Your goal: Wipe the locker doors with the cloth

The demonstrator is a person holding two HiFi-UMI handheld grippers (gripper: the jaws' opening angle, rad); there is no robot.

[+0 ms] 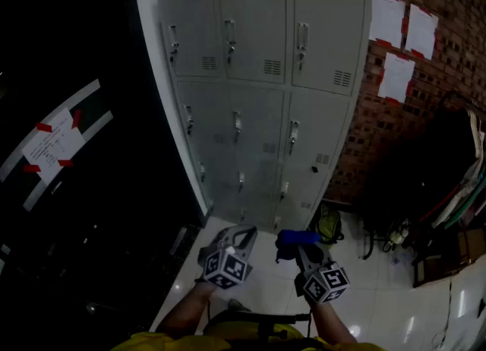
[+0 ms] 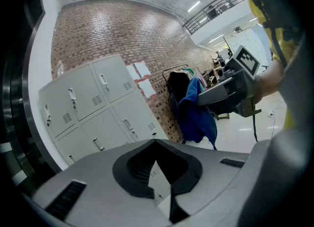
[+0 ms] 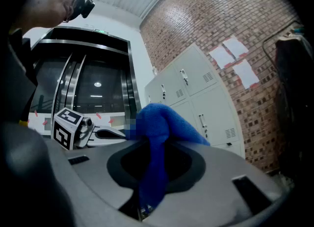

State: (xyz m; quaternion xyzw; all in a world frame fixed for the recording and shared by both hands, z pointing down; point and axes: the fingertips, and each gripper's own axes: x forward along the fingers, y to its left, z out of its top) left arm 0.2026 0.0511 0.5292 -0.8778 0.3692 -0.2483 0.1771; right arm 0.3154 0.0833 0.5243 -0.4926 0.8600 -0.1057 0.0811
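Cloth: one, clamped by right hand-held gripper | left hand-held gripper: closed, empty | locker doors: perhaps nine

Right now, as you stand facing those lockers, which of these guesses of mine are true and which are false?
1. The right gripper holds a blue cloth. True.
2. The cloth is pressed against a locker door. False: it hangs in the air, apart from the lockers.
3. The left gripper grips a spray bottle. False: its jaws are together with nothing between them.
4. Paper sheets hang on the brick wall beside the lockers. True.
5. One locker door stands wide open. False: every door in view looks closed.
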